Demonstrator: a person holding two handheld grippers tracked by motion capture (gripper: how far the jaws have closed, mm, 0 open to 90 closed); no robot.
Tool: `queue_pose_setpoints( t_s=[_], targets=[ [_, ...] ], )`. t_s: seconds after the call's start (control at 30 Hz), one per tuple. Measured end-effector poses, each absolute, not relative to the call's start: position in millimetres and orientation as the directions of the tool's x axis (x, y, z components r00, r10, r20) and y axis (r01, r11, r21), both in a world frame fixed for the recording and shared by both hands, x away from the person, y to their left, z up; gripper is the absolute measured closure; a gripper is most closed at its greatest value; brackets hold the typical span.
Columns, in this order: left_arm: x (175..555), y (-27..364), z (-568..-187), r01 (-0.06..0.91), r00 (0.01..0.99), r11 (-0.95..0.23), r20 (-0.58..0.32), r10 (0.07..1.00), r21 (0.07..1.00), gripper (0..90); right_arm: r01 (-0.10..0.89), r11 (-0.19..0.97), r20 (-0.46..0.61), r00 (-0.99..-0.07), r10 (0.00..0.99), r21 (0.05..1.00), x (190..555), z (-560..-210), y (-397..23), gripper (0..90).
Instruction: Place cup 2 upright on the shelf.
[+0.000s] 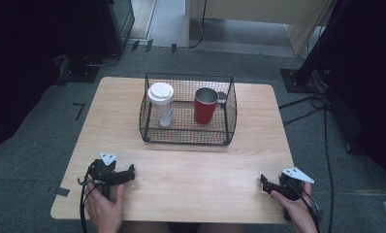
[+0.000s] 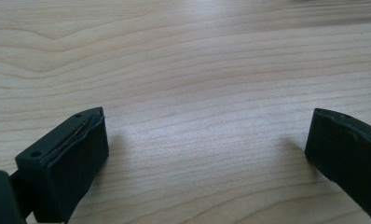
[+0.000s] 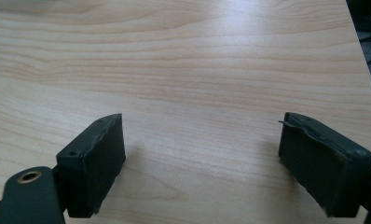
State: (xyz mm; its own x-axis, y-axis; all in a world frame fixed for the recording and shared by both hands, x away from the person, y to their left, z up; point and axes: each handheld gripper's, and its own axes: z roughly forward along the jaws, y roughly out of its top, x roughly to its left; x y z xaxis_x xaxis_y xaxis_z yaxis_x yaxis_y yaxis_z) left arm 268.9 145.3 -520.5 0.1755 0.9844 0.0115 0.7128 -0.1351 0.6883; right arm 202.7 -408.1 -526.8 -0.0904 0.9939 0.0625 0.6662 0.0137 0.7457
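The wooden table (image 1: pixel 181 179) is spanned by both tools near its close edge. Ahead of them, and between their lines of reach, a wire basket (image 1: pixel 186 138) is set. Inside it a red mug (image 1: pixel 204 109) is stood upright on the right gripper's (image 1: pixel 264 184) side, and a clear lidded cup (image 1: pixel 161 94) on the left gripper's (image 1: pixel 131 174) side (also upright) — so each is likely best approached by its nearer tool, from above. Both pairs of jaws are spread wide, and nothing is held between them.

The left gripper (image 1: pixel 128 172) rests low at the near left, jaws wide apart. The right gripper (image 1: pixel 264 182) sits near right, jaws apart too.
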Motion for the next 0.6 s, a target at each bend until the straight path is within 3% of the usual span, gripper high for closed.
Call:
queue_pose_setpoints(
  t_s=[0.6],
  targets=[
    [269.0, 145.3, -520.5, 0.713, 0.175, -0.135, 0.011, 0.984, 0.688, 0.1, 0.671, 0.047, 0.027, -0.099, 0.995, 0.740, 203.1, -527.3, -404.3, 13.7]
  ],
)
